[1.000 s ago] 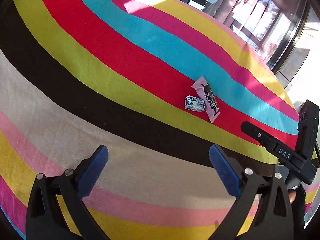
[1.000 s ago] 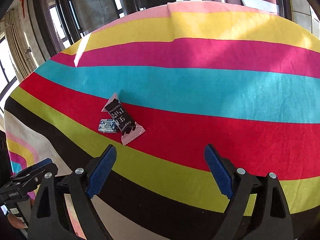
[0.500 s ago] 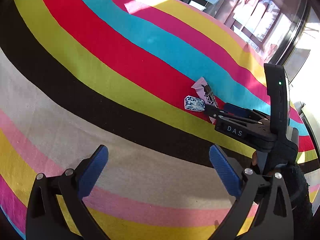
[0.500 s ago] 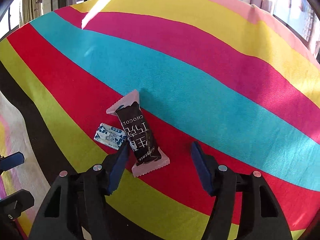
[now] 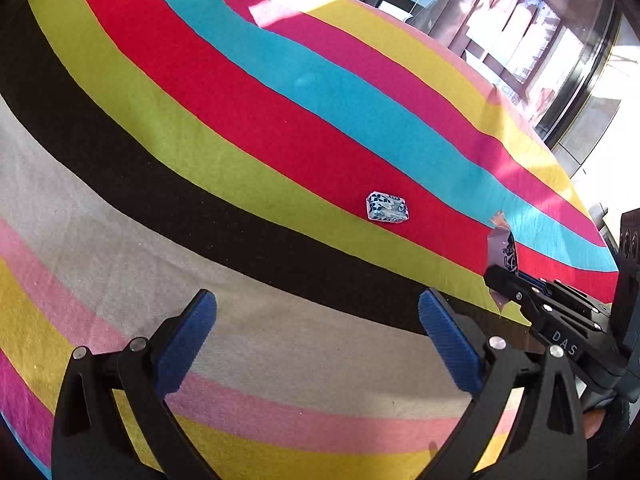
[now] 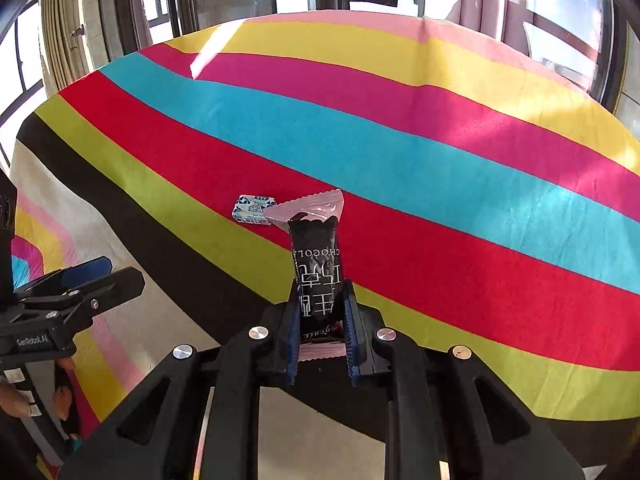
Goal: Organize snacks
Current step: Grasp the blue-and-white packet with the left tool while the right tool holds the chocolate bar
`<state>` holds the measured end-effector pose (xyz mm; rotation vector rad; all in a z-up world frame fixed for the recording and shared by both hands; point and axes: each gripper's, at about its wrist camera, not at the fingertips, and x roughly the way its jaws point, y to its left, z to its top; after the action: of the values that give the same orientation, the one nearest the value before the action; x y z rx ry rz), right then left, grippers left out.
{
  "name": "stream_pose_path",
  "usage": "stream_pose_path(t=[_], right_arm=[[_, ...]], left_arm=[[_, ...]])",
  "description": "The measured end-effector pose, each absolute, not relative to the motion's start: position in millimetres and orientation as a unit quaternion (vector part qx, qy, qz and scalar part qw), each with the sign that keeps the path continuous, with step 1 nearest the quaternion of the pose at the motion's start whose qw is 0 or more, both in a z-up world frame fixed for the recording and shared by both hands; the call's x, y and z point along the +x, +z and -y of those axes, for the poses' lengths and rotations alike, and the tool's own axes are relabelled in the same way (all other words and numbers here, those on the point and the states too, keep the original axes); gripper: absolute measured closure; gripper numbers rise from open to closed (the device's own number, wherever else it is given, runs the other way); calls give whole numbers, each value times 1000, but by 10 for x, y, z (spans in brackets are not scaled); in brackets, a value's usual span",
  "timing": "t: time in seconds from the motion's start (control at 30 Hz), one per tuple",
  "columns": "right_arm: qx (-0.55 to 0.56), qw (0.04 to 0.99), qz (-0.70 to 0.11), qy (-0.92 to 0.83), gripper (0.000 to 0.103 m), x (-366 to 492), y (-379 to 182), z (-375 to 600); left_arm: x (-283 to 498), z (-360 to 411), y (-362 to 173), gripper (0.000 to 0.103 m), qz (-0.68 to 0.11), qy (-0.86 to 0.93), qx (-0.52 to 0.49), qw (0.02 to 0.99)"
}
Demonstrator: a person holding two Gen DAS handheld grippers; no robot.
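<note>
My right gripper (image 6: 320, 320) is shut on a black chocolate bar with pink wrapper ends (image 6: 316, 256) and holds it upright, lifted off the striped cloth. The bar also shows in the left wrist view (image 5: 502, 250), held by the right gripper (image 5: 508, 276) at the right edge. A small blue-and-white candy (image 5: 387, 207) lies on the cloth where the red and lime stripes meet; it also shows in the right wrist view (image 6: 254, 208). My left gripper (image 5: 316, 336) is open and empty, over the beige stripe, well short of the candy.
A striped tablecloth (image 5: 240, 92) covers the table. Windows and window frames (image 6: 132, 12) stand beyond the far edge. The left gripper shows at the left in the right wrist view (image 6: 80, 284).
My right gripper closed on the chocolate bar and lifted it away from the small candy, back to the right. The left gripper stayed where it was, still open.
</note>
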<state>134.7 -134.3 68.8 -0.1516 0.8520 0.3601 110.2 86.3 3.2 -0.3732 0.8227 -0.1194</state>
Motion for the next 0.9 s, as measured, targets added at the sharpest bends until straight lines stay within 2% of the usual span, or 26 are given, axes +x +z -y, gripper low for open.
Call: stream_pose_path(t=[0.17,0.43,0.53,0.67,0.9], right_arm=[[-41,895,-421,145,84,954,599,1766],[-28,893,-431,129,83,775,338,1892],[-39,893,-429,125,83,731,335,1901],[-34,891,-435,128,83,839,309,1804],[-35,890,-435,128,83,929,304,1689]], left_arm=[[1113,-827,41,2,-402,-55,-168,898],[1090,-860,33,2,-401,-57,-173,898],[1131,-724,40,2,-423,-36,-125,897],[1279,-433,53,2,-433,-70,-111,892],[1941,-18,39,2,-442,-25,-99,891]])
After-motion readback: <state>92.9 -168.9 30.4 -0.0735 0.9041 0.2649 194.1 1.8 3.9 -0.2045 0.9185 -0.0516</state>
